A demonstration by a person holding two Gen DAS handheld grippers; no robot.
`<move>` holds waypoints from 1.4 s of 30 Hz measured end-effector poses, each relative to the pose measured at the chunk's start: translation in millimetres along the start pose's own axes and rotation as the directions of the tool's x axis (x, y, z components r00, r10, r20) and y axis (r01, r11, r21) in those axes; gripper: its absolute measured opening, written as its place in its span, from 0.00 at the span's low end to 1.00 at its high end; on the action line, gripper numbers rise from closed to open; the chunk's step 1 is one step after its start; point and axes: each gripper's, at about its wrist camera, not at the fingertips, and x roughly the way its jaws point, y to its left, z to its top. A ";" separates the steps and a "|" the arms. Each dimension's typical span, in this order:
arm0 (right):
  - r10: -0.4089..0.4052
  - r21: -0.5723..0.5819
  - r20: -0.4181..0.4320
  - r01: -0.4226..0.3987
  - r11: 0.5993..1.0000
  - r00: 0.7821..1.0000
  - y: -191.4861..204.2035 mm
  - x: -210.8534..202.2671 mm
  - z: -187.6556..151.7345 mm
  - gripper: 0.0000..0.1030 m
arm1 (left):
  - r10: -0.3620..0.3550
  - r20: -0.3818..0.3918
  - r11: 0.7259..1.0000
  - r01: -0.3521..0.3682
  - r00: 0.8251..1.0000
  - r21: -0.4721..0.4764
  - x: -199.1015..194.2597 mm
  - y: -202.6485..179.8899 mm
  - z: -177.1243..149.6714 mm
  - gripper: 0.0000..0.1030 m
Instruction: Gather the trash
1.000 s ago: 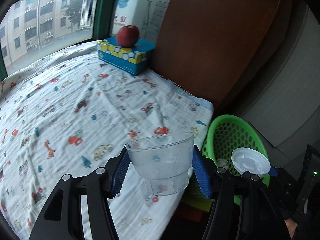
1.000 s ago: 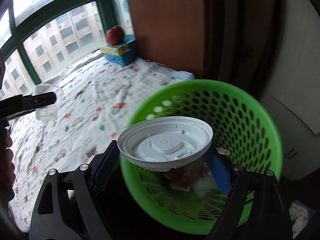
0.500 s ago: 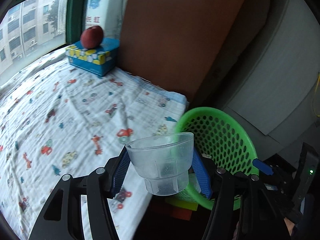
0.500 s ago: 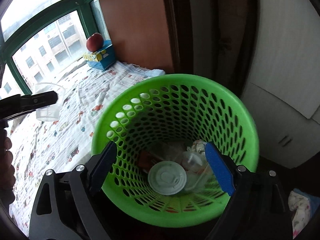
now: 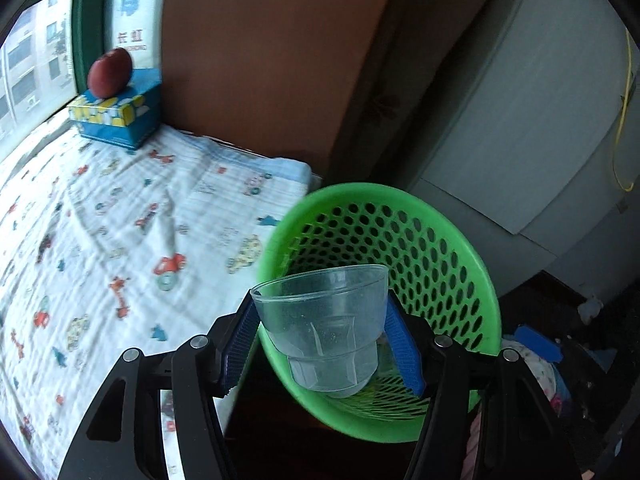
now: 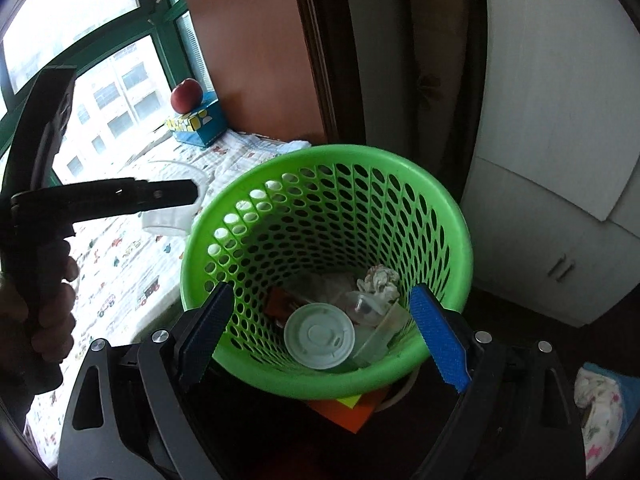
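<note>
My left gripper (image 5: 322, 340) is shut on a clear plastic cup (image 5: 322, 320) and holds it upright over the near rim of the green mesh basket (image 5: 460, 240). In the right wrist view the left gripper (image 6: 172, 194) and its cup (image 6: 168, 220) hang just left of the basket's rim (image 6: 200, 240). My right gripper (image 6: 320, 336) is open and empty above the basket (image 6: 460, 216). A white plastic lid (image 6: 319, 335) lies at the basket's bottom among crumpled paper (image 6: 380, 278) and other trash.
A bed with a cartoon-print sheet (image 5: 100, 240) lies left of the basket. A blue tissue box (image 5: 116, 120) with a red apple (image 5: 110, 73) on it stands by the window. A brown panel (image 5: 260, 60) and white cabinet (image 5: 540, 120) stand behind.
My right gripper opened and the white lid dropped into the basket. My left gripper carried the cup rightward from over the bed to the basket's rim.
</note>
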 end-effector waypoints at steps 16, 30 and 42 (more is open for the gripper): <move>0.024 0.030 -0.006 -0.024 0.999 1.000 0.8 -3.4 -13.5 0.86 | 0.005 0.014 1.000 -0.005 1.000 0.017 -7.5 -7.8 -6.3 0.74; 0.052 -0.034 0.015 -0.052 0.998 0.999 42.8 -9.8 -7.9 0.86 | 0.196 0.095 0.981 -0.194 0.976 -0.030 -71.6 51.8 -39.4 0.84; 0.064 -0.082 0.023 -0.062 0.995 0.998 75.8 -10.6 -1.7 0.87 | 0.329 0.180 0.944 -0.323 0.927 -0.061 -120.7 84.7 -73.6 0.91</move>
